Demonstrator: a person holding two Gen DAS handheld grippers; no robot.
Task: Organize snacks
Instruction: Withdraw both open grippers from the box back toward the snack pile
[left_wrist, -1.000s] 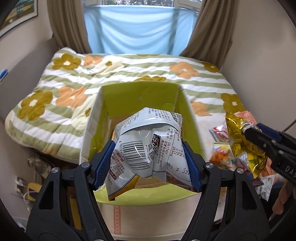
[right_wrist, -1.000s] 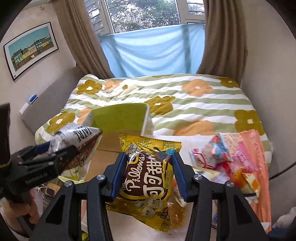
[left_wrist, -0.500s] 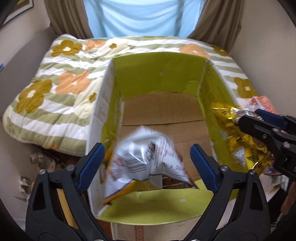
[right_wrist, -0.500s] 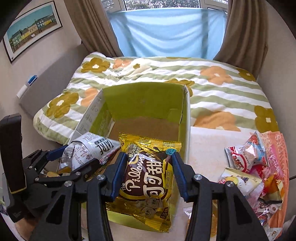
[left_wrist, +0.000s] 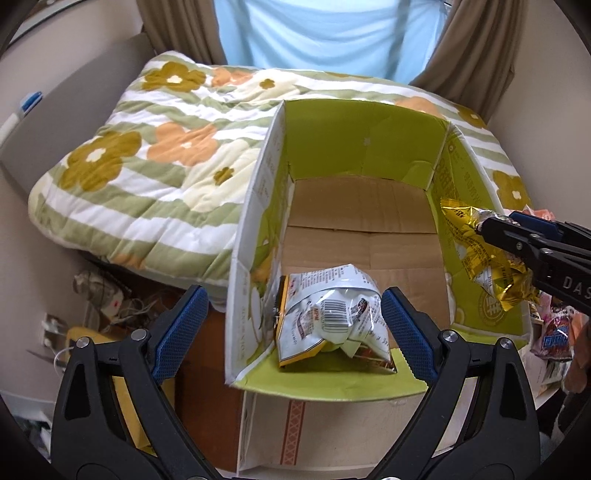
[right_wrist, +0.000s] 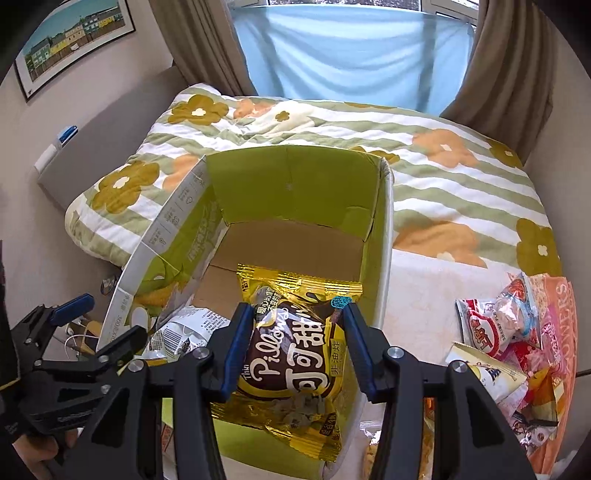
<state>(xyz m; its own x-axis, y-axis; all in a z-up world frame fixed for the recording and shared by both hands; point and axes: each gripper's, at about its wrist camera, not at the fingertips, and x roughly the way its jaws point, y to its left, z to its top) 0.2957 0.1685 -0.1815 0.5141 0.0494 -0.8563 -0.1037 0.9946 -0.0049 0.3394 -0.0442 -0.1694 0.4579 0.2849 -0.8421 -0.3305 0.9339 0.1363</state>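
A cardboard box with green inner flaps stands open below me; its far wall also shows in the right wrist view. A crumpled white snack bag lies on the box floor at its near left corner, and part of that white snack bag shows in the right wrist view. My left gripper hangs open above it, pads well apart from the bag. My right gripper is shut on a gold-and-brown Pillows snack bag over the box's near right side; the gold snack bag shows at the right in the left wrist view.
A flowered green-striped quilt covers the bed behind the box. A heap of several wrapped snacks lies on a pink cloth to the right of the box. Cables and clutter sit on the floor left of the box.
My left gripper opened and the white bag dropped from it onto the box floor. Both grippers sank toward the box; the right one carried the gold bag over the box's right side.
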